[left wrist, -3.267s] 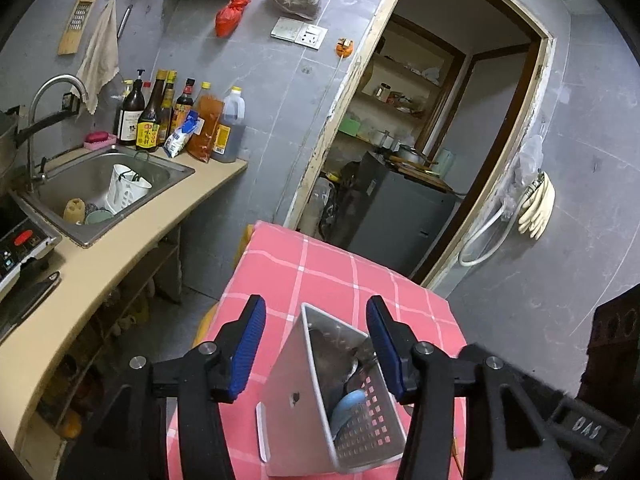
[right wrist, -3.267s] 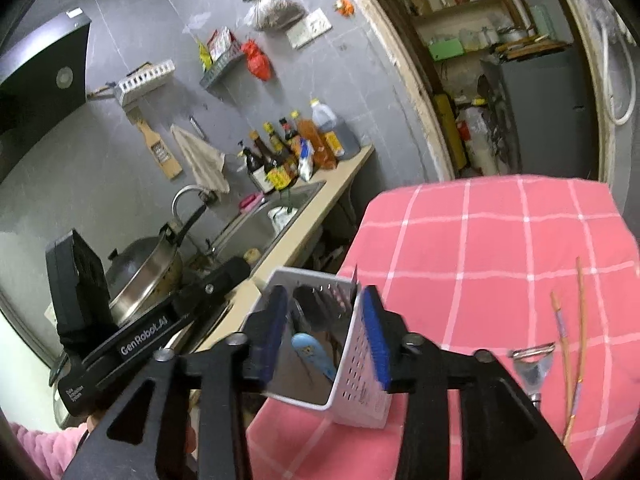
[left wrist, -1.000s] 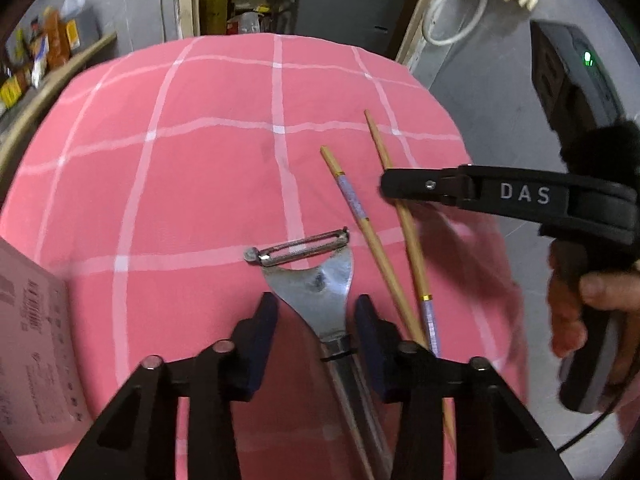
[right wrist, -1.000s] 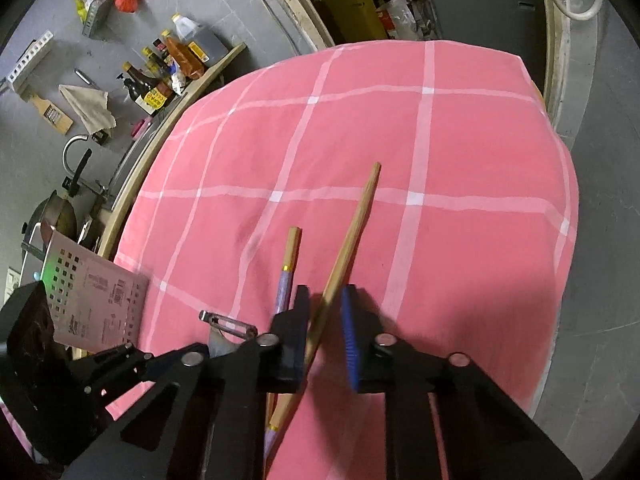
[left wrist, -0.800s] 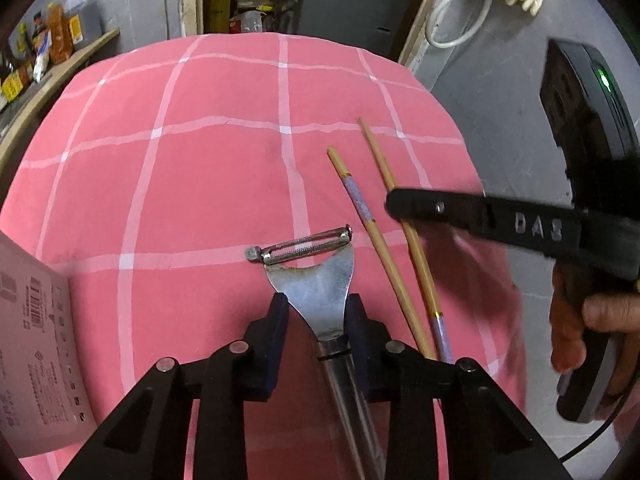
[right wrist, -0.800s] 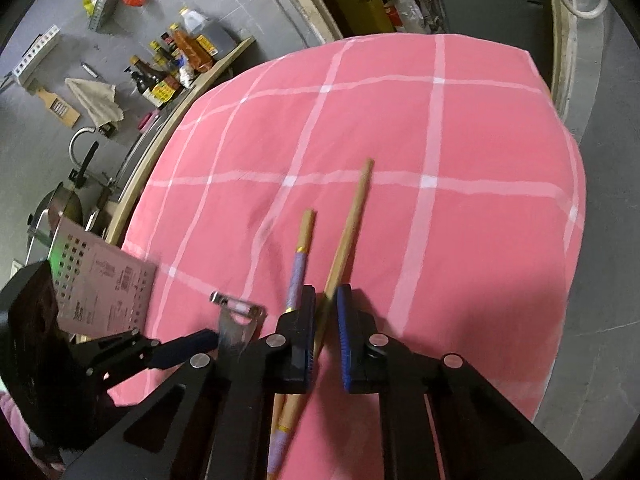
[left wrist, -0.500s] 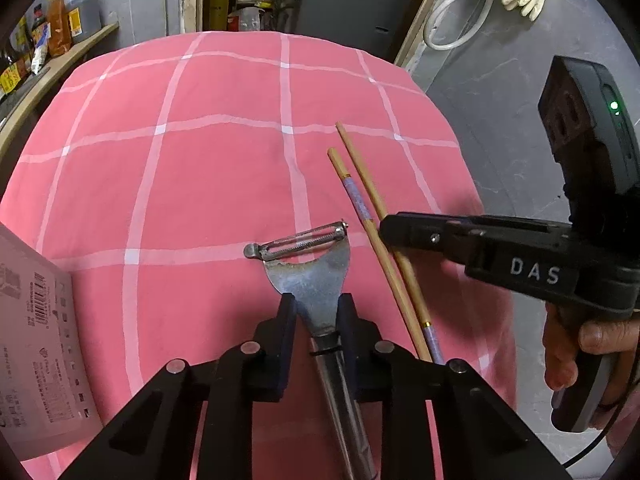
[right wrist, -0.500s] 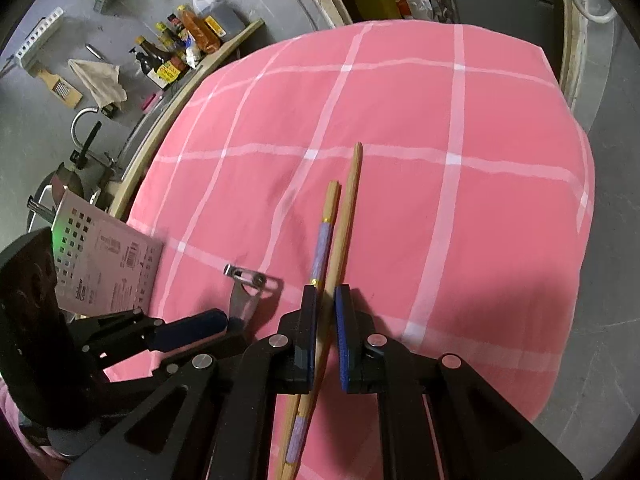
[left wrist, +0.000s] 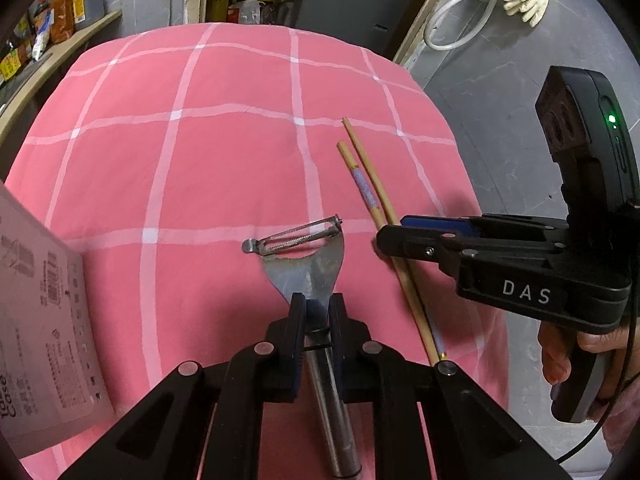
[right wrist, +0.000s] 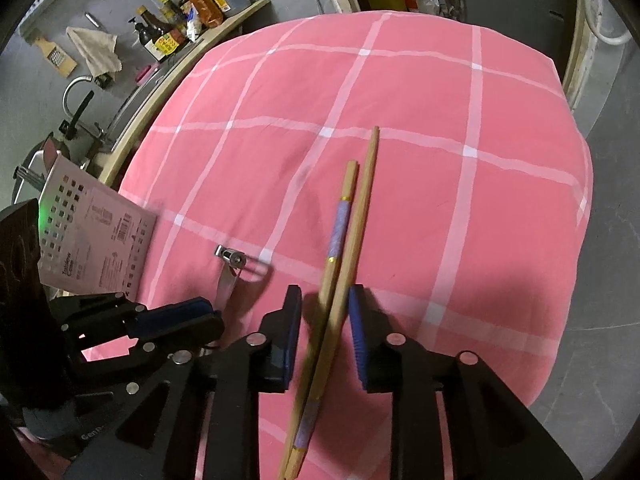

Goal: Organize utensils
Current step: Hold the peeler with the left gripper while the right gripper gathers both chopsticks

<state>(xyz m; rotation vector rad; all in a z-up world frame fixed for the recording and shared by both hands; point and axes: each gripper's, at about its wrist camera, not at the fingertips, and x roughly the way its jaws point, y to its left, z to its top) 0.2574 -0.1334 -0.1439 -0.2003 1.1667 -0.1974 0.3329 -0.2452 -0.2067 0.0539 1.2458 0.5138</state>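
Dim indoor light, soft shadows, strong fisheye bending, dark vignetted corners, slight blur.

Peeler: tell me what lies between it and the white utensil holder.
Nothing visible does. The left gripper is shut on the peeler, and only bare pink cloth lies between it and the holder at the left edge. The chopsticks lie on the opposite side.

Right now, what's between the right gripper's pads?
Both chopsticks lie between the right gripper's opening jaws, pads not pressing them, seen in the right wrist view.
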